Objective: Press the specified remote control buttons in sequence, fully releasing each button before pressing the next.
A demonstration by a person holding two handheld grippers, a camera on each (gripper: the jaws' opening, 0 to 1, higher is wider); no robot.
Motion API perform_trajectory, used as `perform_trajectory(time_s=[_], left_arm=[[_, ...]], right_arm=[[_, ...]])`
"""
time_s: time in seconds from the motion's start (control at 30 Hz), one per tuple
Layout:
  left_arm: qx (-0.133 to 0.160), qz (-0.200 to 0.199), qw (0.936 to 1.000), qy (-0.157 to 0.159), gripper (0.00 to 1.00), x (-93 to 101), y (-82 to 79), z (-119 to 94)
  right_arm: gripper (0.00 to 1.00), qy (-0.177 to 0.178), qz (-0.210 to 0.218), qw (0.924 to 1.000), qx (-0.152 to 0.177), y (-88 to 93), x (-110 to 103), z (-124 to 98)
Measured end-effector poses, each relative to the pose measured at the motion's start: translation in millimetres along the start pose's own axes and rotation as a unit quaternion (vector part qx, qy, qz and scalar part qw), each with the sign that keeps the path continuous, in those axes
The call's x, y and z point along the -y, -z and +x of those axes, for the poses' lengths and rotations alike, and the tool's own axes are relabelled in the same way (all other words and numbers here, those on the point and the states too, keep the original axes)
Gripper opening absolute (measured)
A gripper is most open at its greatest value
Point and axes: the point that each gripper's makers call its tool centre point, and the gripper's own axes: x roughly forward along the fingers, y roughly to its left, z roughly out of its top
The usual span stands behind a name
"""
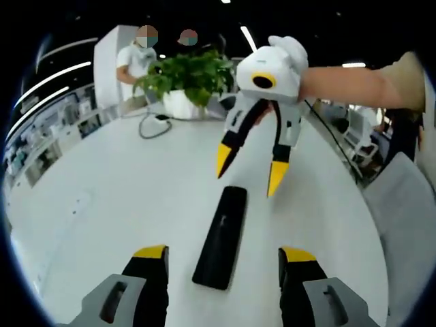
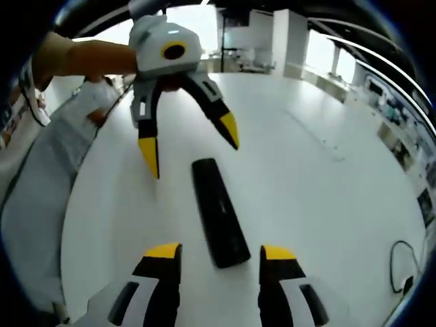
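Observation:
A slim black remote point(image 1: 221, 235) lies flat on the white table point(image 1: 122, 197), its long axis running from one gripper to the other. My left gripper point(image 1: 225, 254) stands open, with the remote's near end between its yellow-tipped jaws. My right gripper point(image 1: 250, 170) hangs open opposite, just above the remote's far end, held by a bare arm. In the right gripper view the remote point(image 2: 218, 211) reaches in between the open right gripper point(image 2: 220, 252), and the left gripper point(image 2: 189, 144) stands open past its far end. Neither gripper touches the remote. Its buttons cannot be made out.
A potted green plant point(image 1: 191, 78) stands at the table's far edge beside a looped cable point(image 1: 153, 126). Two people stand behind it. A grey chair point(image 1: 402, 218) sits along one side of the table. Another cable point(image 2: 402, 266) lies near the table edge.

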Motion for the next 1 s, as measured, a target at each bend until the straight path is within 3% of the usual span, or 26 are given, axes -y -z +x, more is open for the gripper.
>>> perform_trajectory(time_s=[0.7, 1.0], left_arm=[[-0.044, 0.015, 0.9989, 0.012, 0.55, -0.3, 13.5, 20], [-0.061, 0.032, 0.9974, 0.019, 0.48, 0.7, 17.9, 23]], right_arm=[[0.34, -0.019, -0.017, 0.9988, -0.042, 9.8, 6, 21], [0.29, -0.007, -0.051, 0.9969, -0.060, 12.4, 11, 22]])
